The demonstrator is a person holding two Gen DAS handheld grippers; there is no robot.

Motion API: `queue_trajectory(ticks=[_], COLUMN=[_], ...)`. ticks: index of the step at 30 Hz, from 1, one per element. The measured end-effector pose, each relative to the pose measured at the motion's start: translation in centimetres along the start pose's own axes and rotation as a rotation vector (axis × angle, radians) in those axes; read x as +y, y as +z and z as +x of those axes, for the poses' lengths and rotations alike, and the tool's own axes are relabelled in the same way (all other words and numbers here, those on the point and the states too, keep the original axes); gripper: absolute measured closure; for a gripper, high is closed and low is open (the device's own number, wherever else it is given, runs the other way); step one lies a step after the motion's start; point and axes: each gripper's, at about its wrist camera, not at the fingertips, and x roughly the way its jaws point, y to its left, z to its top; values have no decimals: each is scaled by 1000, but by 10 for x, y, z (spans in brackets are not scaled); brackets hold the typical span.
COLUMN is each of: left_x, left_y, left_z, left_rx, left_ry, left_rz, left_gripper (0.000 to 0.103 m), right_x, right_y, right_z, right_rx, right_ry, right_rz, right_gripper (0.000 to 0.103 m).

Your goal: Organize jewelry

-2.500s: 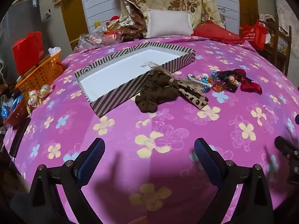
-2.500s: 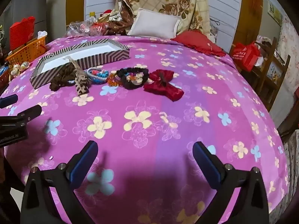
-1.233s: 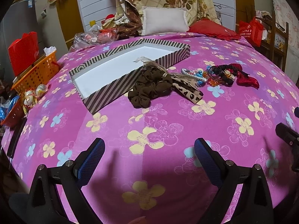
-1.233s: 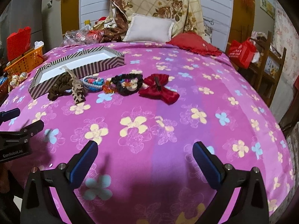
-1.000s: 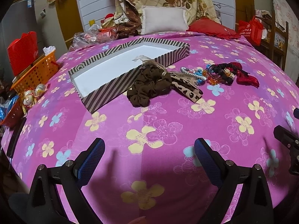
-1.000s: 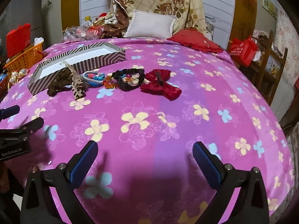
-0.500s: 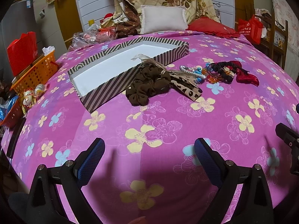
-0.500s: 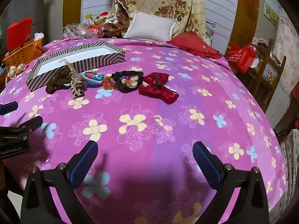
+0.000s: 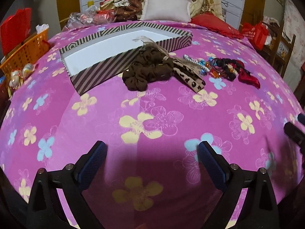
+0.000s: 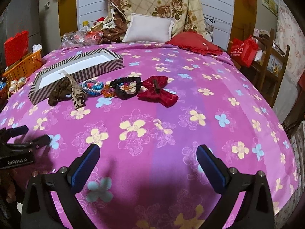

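Observation:
A striped open box (image 9: 91, 74) with a white inside lies on the pink flowered bedspread; it also shows in the right wrist view (image 10: 99, 67). In front of it lie a brown scrunchie (image 9: 144, 72), a leopard-print hair clip (image 9: 190, 77), a silver-blue bracelet (image 10: 92, 85), orange beads (image 10: 106, 93), a black scrunchie (image 10: 125, 87) and a red satin bow (image 10: 157, 91). My left gripper (image 9: 152, 160) is open and empty, well short of the brown scrunchie. My right gripper (image 10: 147, 160) is open and empty, short of the bow.
An orange basket (image 9: 24, 51) and a red bag (image 9: 15, 28) stand left of the bed. Pillows (image 10: 148, 28) and a red cushion (image 10: 194, 43) lie at the head. A wooden chair with a red bag (image 10: 244, 49) stands at the right.
Both grippers have moved slightly forward toward the items and stay open. Nothing on the bed has moved.

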Motion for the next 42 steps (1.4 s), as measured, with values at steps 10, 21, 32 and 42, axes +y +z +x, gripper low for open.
queue_trajectory(ticks=[10, 21, 32, 42], left_x=[9, 23, 34, 42], left_y=[20, 97, 101, 93], left_z=[9, 49, 65, 44], left_rx=[54, 38, 4, -25], left_ry=[-73, -203, -191, -217], left_rz=[-29, 20, -19, -49], left_gripper=[29, 50, 76, 103], right_x=[-18, -45, -49, -47], right_y=[10, 72, 97, 90], right_z=[0, 42, 129, 138], right_rx=[32, 29, 127, 156], right_ry=[29, 22, 228, 261], right_rz=[64, -18, -55, -77], right_gripper=[0, 1, 22, 89])
